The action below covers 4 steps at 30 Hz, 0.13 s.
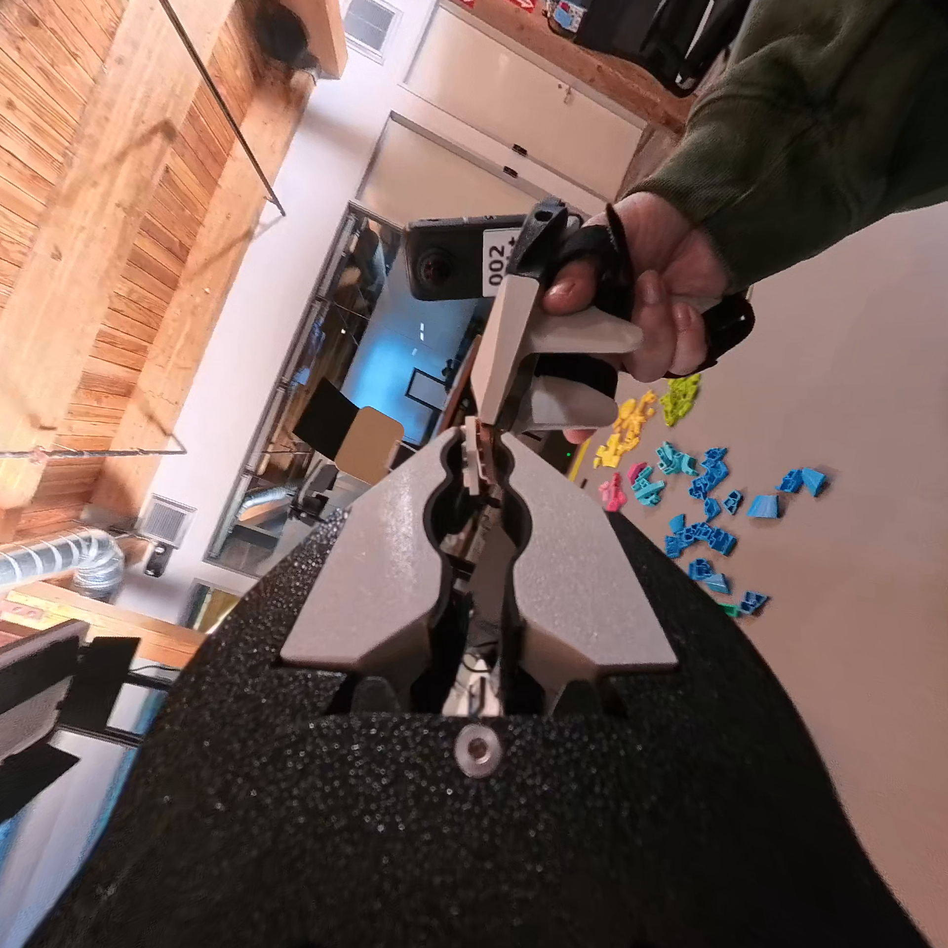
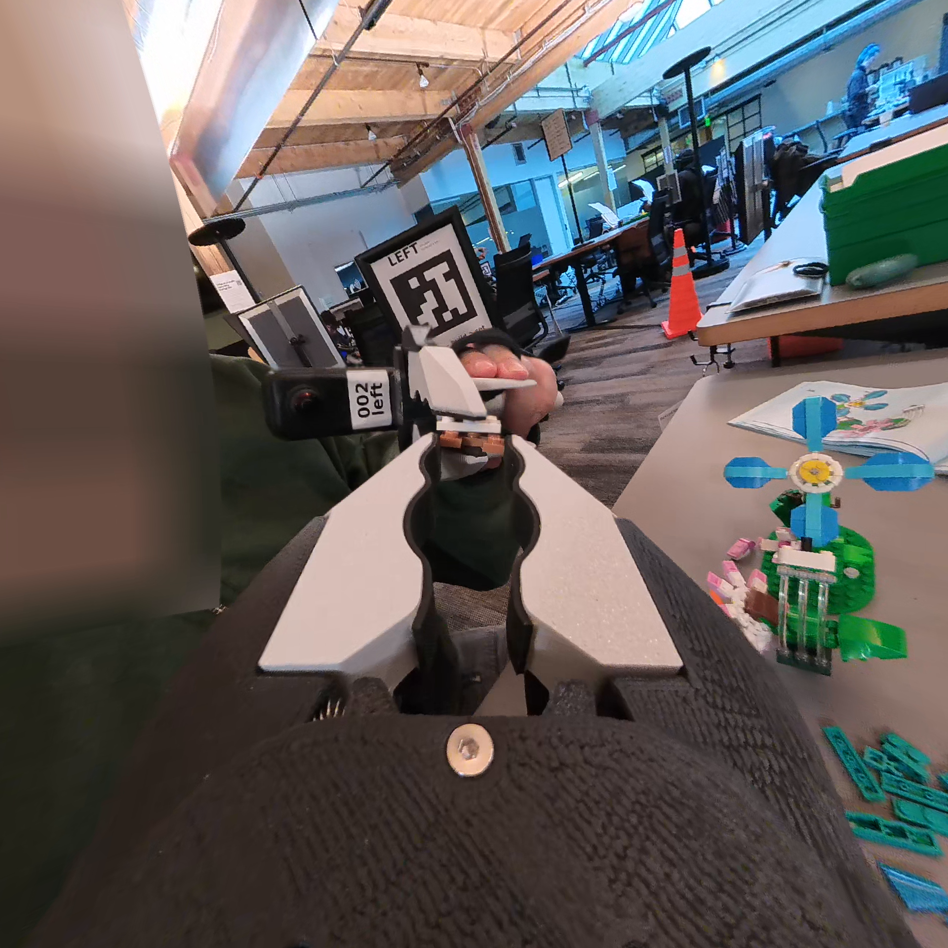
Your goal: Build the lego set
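Both grippers meet in mid-air, well above the pale grey tabletop [image 2: 667, 451], around a small brown, tan and white lego sub-assembly [image 2: 469, 436]. In the right wrist view its long axis lies roughly level, crosswise to the right gripper [image 2: 469, 449], whose jaws pinch its brown underside; the left gripper [image 1: 485, 451] has its jaws pressed onto the same piece from the side. Each gripper's camera carries a white printed sticker [image 2: 370, 406], and a black-framed board with a square black-and-white marker [image 2: 431, 287] stands behind. On the tabletop stand a green lego model with a blue four-bladed flower [image 2: 821, 564], an open instruction booklet [image 2: 872, 410], teal flat pieces [image 2: 887, 800] and sorted yellow, pink and blue pieces [image 1: 708, 502]. The room is an open office with wooden ceiling beams [image 2: 410, 46] and an orange traffic cone [image 2: 682, 287].
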Available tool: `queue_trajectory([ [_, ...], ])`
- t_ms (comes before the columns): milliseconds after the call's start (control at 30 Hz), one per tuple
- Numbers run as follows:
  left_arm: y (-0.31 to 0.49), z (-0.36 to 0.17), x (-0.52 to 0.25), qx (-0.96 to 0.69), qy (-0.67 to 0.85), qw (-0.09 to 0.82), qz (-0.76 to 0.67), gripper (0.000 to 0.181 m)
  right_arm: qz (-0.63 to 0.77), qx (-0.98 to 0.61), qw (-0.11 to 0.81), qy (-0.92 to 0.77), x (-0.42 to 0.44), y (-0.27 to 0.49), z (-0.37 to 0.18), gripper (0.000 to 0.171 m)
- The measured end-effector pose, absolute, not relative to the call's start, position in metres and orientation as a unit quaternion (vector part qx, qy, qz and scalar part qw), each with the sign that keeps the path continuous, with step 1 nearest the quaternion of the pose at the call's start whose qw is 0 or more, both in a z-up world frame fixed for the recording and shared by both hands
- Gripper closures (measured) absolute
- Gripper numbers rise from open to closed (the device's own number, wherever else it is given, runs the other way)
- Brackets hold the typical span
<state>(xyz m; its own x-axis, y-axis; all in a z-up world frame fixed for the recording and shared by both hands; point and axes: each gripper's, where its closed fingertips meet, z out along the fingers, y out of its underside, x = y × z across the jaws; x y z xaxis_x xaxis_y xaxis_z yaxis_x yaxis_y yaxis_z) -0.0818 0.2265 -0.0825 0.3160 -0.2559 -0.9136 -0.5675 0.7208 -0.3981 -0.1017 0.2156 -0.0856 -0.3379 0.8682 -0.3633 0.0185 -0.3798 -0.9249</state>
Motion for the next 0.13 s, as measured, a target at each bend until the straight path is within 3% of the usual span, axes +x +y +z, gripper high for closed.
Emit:
queue_trajectory([
  [33, 0.2258, -0.0822, -0.0816, -0.351, 0.576, 0.73, 0.115, 0.172, 0.677, -0.482, 0.312, -0.46, -0.1016, 0.215, -0.0855, 0.149],
  [133, 0.2253, -0.0824, -0.0811, -0.349, 0.579, 0.727, 0.12, 0.172, 0.68, -0.481, 0.31, -0.459, -0.1008, 0.2143, -0.0855, 0.149],
])
